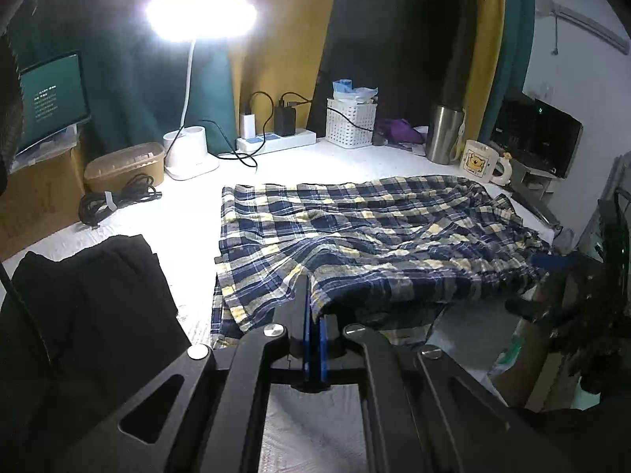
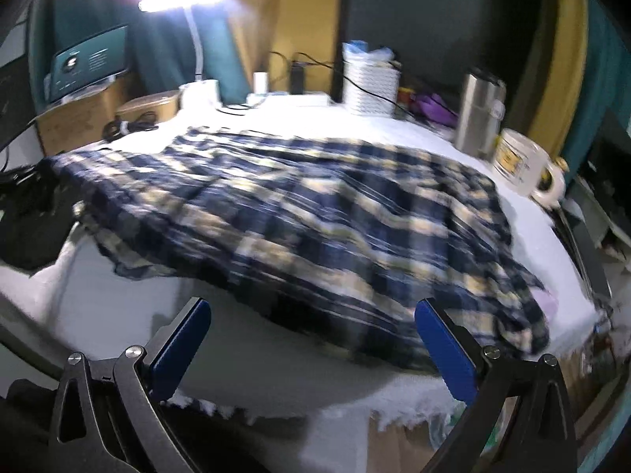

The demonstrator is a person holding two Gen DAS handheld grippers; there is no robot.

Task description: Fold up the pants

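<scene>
Black garment (image 1: 90,295): folded pile at the near left of the white table cover (image 1: 189,213), apart from the plaid cloth.
Cable bundle (image 1: 114,203): coiled just behind the black pile, in front of a tan lidded box (image 1: 126,165).
Lamp (image 1: 197,15): lit, glaring; white base (image 1: 191,153) at the back left.
Power strip (image 1: 276,140): along the back edge, two chargers plugged in.
Plaid pants (image 1: 355,232): navy, white and yellow check, spread across the middle of the table, rumpled; near edge lifted off the cover, with shadow under it.
Left gripper (image 1: 313,315): clenched on the near edge of the pants, blue pads pressed together with a fold of cloth pinched between them.
White basket (image 1: 351,122): behind the pants, beside a steel tumbler (image 1: 445,134).
Mug (image 1: 483,161): cream with a yellow picture, at the far right corner of the pants.
Right gripper (image 2: 311,339): spread wide, nothing between the blue pads (image 2: 445,351); near the pants' front edge, not touching as far as the blurred view shows.
</scene>
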